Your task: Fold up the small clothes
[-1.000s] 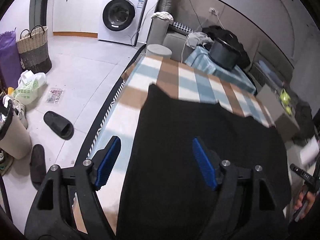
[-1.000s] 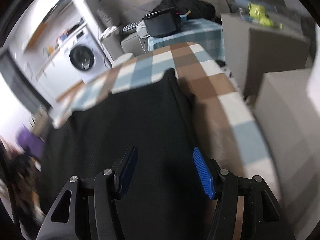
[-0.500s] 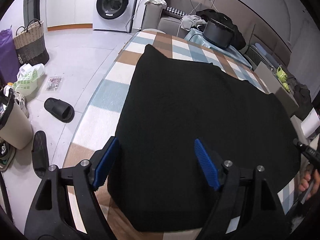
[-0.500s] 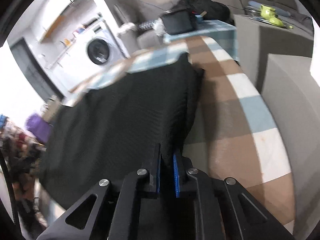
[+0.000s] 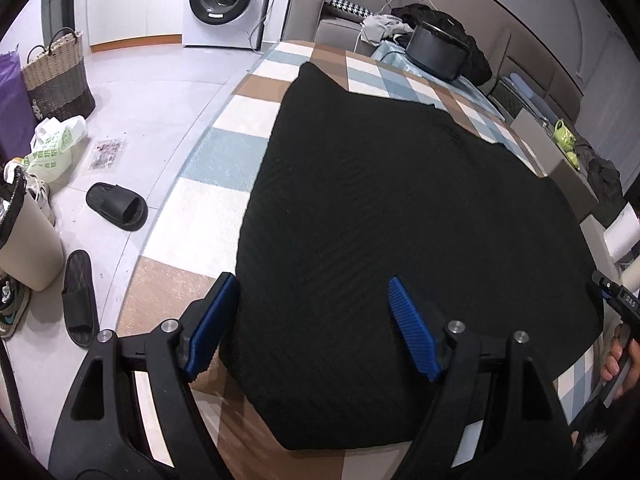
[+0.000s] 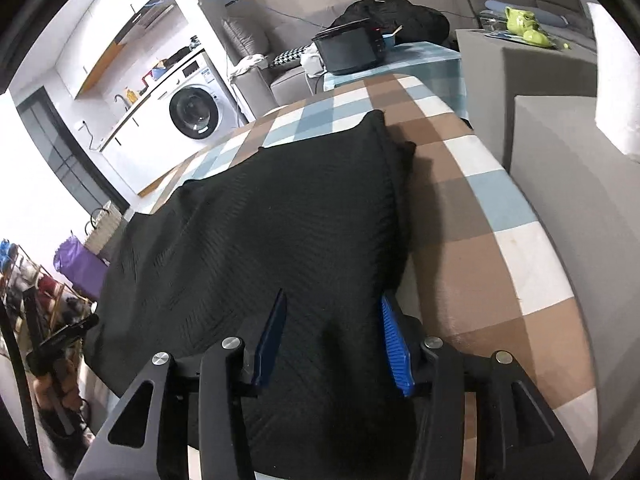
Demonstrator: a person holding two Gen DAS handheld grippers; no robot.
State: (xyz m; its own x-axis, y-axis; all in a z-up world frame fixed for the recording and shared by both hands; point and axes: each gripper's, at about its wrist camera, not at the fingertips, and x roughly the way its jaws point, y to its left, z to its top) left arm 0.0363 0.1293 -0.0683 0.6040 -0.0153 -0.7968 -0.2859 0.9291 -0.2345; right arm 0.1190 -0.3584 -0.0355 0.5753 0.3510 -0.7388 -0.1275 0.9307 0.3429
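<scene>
garment [image 5: 400,208] is lying flat on checked cloth [image 5: 224,200]: you're resetting grips. left gripper [image 5: 312,320] gaping empty, right gripper [image 6: 332,336] opening (fabric between, unpinched). next you're pinching an edge.

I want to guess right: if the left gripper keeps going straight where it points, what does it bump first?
Most likely the black cloth lying on the checked table cover. The left gripper, jaws open, points down at it; depth is hard to judge.

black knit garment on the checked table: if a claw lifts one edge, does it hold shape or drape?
Likely drapes: the black garment lies limp and flat on the checked table, with soft wrinkles and a doubled right edge in the right wrist view. Its ribbed knit probably grips rather than slips. The right claw is opening with fabric between its pads, so that edge will probably drop.
</scene>
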